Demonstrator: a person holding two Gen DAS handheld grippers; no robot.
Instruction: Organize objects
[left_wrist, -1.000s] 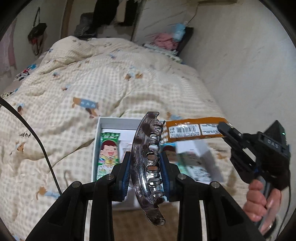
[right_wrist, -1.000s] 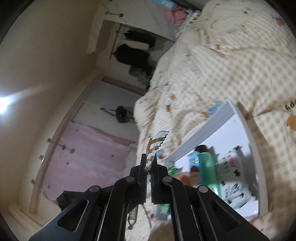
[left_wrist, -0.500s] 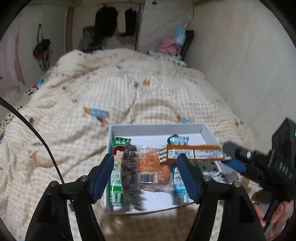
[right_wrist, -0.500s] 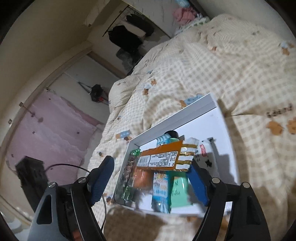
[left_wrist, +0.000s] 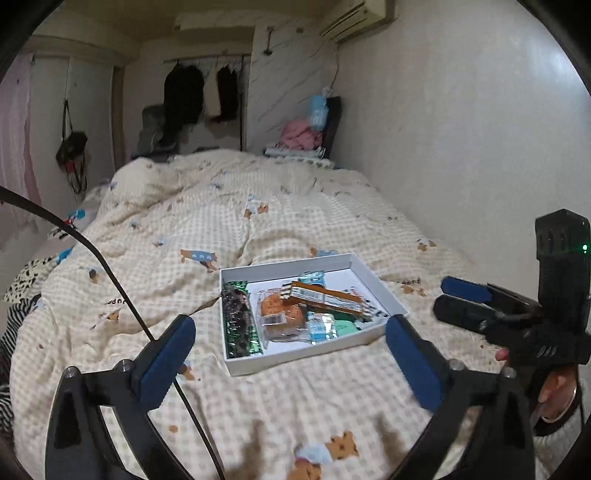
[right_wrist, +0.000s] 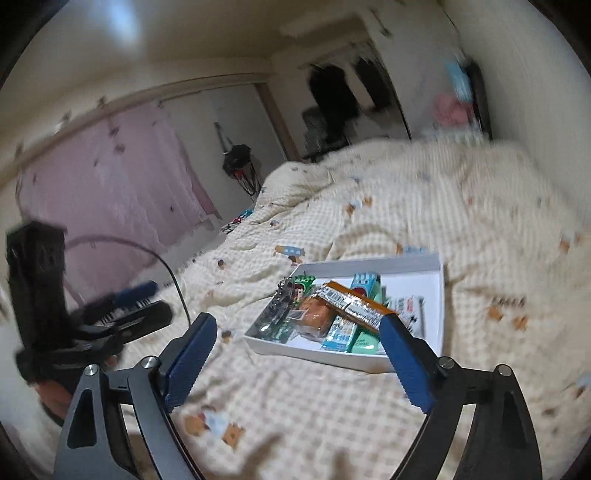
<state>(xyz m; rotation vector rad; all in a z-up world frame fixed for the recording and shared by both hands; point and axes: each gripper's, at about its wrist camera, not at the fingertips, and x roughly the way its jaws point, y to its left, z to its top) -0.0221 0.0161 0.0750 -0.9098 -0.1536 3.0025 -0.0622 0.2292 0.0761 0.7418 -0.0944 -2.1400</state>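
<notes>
A white box (left_wrist: 380, 284) (right_wrist: 441, 280) sits on the bed and holds snack packets. A dark hair claw clip (left_wrist: 236, 317) (right_wrist: 280, 302) lies on a green packet at its left side. An orange bar (left_wrist: 325, 295) (right_wrist: 354, 302) lies across the top of a round cookie packet (left_wrist: 280, 314). My left gripper (left_wrist: 291, 347) is open and empty, pulled back from the box. My right gripper (right_wrist: 295, 350) is open and empty, also back from the box; it shows at the right in the left wrist view (left_wrist: 465, 302).
A cream checked quilt (left_wrist: 258, 206) covers the bed. A wall (left_wrist: 461, 129) runs along the right. Clothes (left_wrist: 199, 92) hang at the far end. A black cable (left_wrist: 110, 284) crosses the left side. Pink curtains (right_wrist: 110, 177) hang at left.
The left gripper opened and dropped the claw clip into the box. The right gripper opened and left the orange bar in the box. Both grippers pulled back.
</notes>
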